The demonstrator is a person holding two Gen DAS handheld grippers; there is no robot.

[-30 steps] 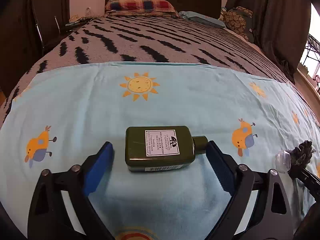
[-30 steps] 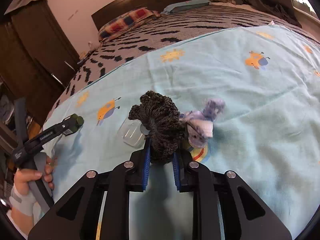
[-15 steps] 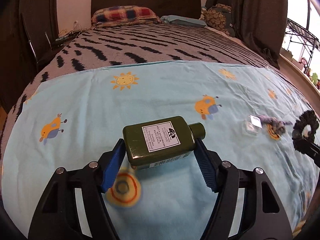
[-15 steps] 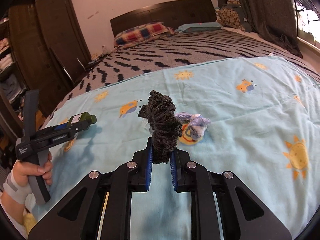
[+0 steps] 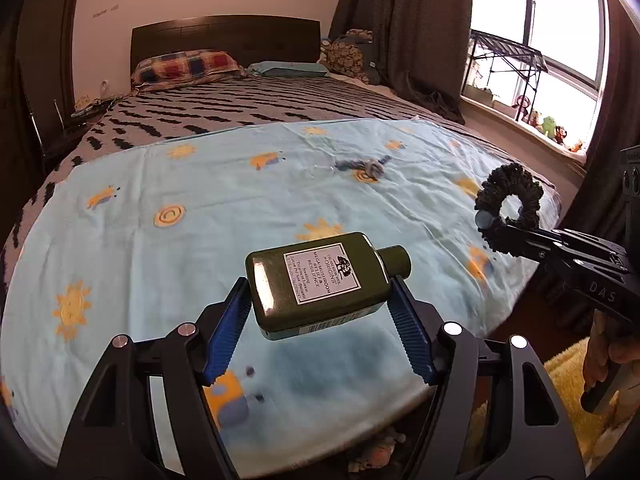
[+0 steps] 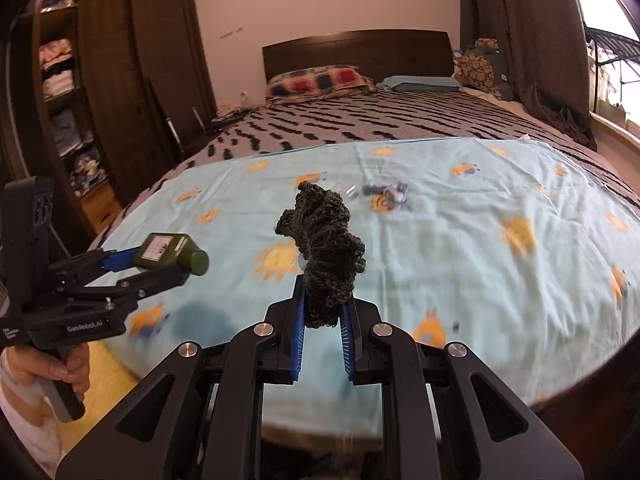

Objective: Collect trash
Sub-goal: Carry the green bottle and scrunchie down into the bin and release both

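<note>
Bottle (image 5: 320,282), dark green with a white label, sits crosswise between the blue pads of the left gripper (image 5: 320,320) at centre frame in the left wrist view, cap pointing right. The pads press on its two ends and it hangs clear above the sheet (image 5: 200,184). In the right wrist view the same bottle shows at middle left, clamped in that gripper, with a hand (image 6: 48,364) on the handle at lower left.

The right gripper (image 6: 323,320) is nearly closed on a dark knitted scrunchie (image 6: 324,248), which stands up from its jaws at centre frame, above the sheet. In the left wrist view the scrunchie appears at the right edge as a ring on the tip of that gripper.

A small blue-and-white scrap (image 5: 370,166) lies on the light blue sheet in the upper middle of both views, on a printed orange swirl. Something small and clear seems to lie just left of it, too blurred to name.
</note>
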